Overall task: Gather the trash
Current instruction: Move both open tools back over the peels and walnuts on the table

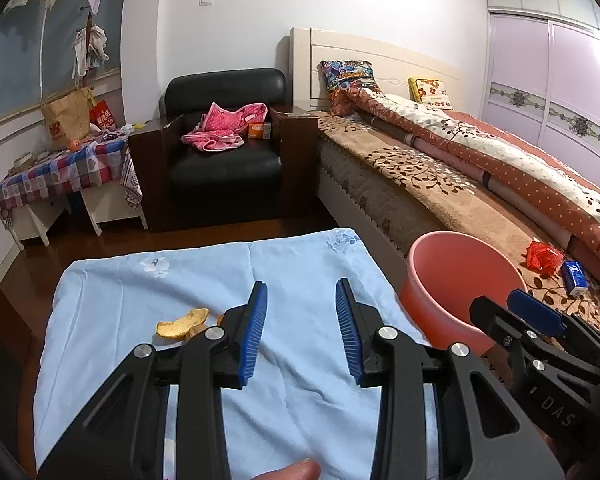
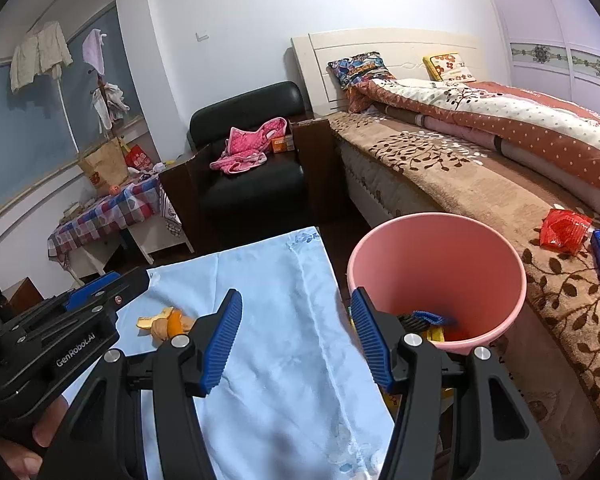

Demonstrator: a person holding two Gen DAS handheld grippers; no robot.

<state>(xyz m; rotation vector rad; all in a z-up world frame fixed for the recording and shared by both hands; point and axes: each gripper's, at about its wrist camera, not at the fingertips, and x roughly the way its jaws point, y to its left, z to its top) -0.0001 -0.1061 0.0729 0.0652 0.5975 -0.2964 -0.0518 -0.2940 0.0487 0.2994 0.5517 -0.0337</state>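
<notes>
Orange peel (image 1: 183,323) lies on the blue-clothed tabletop (image 1: 180,280) near the pink bin (image 2: 440,240), both hand-held grippers, left (image 1: 301,332) and right (image 2: 296,340), released and empty, likely poised to grab it.

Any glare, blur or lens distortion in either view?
Left wrist: fisheye bends the bed edge; black vignette in the corners; wardrobe washed out by glare; otherwise sharp. Right wrist: same bending and vignette; the bin is sharp, with no motion blur.
</notes>
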